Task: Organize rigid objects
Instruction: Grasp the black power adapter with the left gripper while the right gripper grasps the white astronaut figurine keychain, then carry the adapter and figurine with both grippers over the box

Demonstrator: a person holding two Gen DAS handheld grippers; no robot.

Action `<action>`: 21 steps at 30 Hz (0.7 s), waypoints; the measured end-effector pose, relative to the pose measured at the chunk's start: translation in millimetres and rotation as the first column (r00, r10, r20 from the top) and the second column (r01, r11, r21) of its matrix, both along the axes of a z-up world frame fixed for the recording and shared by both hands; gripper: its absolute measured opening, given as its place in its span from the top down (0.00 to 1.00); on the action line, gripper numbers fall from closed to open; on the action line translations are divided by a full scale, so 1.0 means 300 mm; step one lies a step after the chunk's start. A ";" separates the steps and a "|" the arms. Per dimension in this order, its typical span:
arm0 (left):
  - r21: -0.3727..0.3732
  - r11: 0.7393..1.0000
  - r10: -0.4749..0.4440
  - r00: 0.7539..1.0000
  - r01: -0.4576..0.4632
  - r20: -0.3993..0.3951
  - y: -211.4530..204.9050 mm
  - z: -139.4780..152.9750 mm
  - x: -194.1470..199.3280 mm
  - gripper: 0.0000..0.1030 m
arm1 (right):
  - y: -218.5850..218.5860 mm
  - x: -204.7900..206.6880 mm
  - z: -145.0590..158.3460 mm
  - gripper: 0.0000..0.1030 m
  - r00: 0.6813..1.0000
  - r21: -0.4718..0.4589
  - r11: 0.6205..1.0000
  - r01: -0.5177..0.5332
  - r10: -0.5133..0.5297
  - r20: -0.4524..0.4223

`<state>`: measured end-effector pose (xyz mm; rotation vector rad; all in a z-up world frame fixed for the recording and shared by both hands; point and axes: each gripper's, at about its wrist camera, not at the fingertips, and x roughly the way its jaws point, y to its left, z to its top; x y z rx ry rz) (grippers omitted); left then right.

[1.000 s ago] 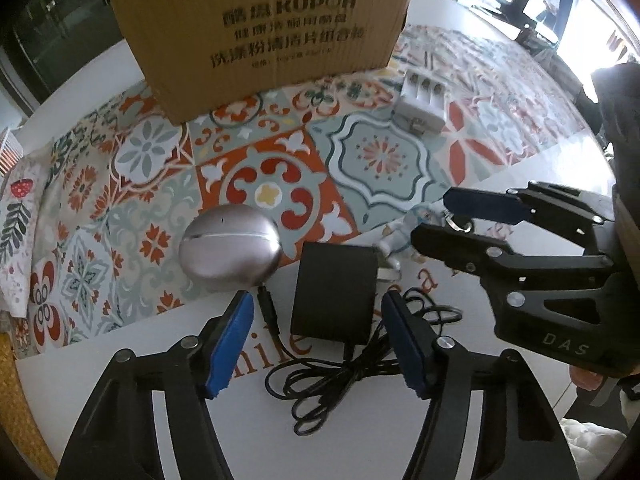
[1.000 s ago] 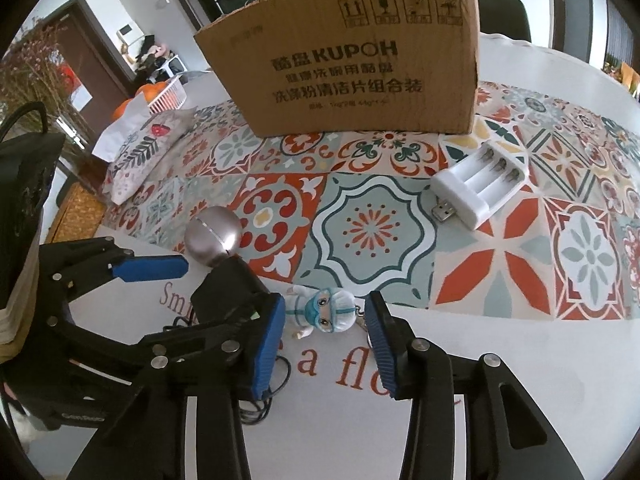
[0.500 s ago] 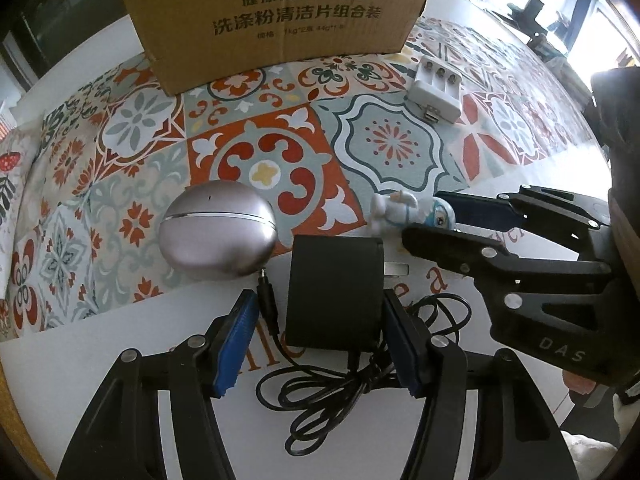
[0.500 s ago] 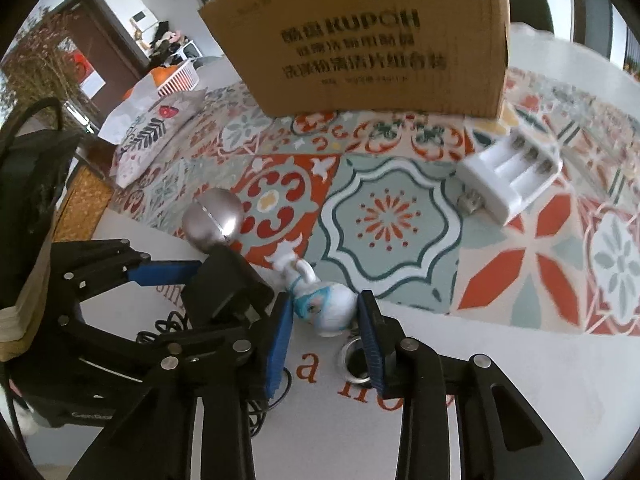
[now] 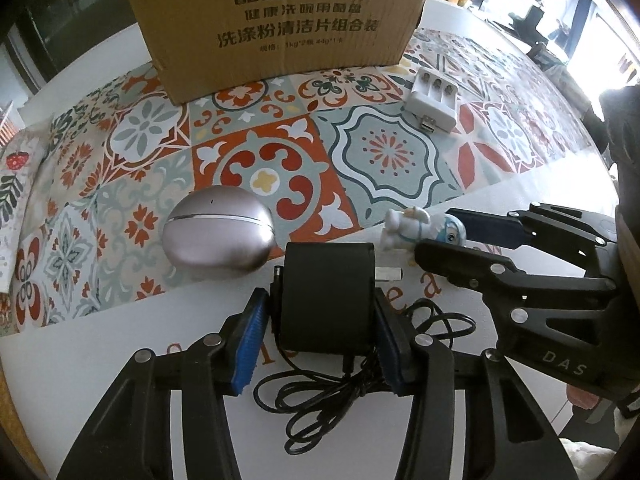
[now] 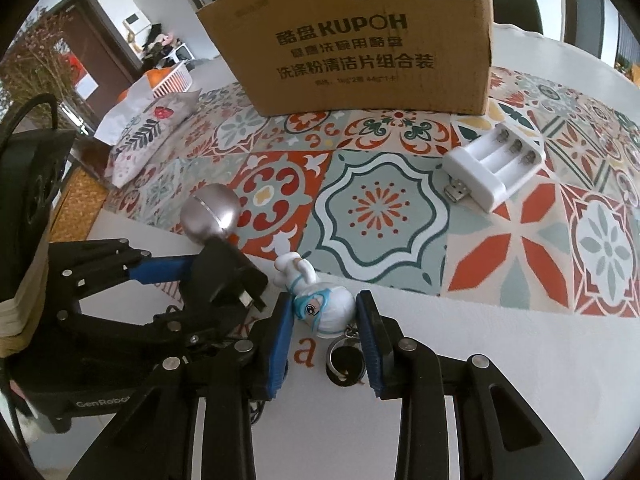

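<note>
Straddling the black power adapter, my left claw has a blue pad against each of its sides, and I cannot tell whether the grip is firm or only touching. The adapter lies flat on the white tabletop with its plug prongs pointing right, and its thin black cable is bunched in loops between my fingers, behind the adapter.

My right claw brackets the head of the small white figurine keychain, both blue pads touching or nearly touching it; whether it is truly squeezed I cannot tell. The figurine lies on the tabletop, feet pointing away from me, and its metal ring sits between my fingers nearer the camera. In the left wrist view the same figurine is just right of the adapter, at the right claw's tips.

Just ahead and left of the left claw, a silver egg-shaped case rests at the edge of the patterned tile mat, close beside the adapter. Farther ahead and right lies a white battery charger with a USB plug. Beyond everything, a cardboard box stands on the mat.
</note>
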<state>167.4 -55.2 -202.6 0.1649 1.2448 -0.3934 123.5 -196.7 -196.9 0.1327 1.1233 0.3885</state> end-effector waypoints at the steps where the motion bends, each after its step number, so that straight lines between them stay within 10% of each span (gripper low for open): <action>1: 0.000 1.000 0.004 1.000 -0.004 0.004 0.000 0.006 -0.006 0.53 | -0.002 -0.005 0.002 0.68 1.000 -0.007 1.000 0.006 -0.006 0.001; 21: -0.070 0.995 0.084 0.983 -0.073 0.166 0.005 0.204 -0.075 0.53 | -0.049 -0.068 0.204 0.68 0.989 -0.028 0.996 0.090 -0.086 0.120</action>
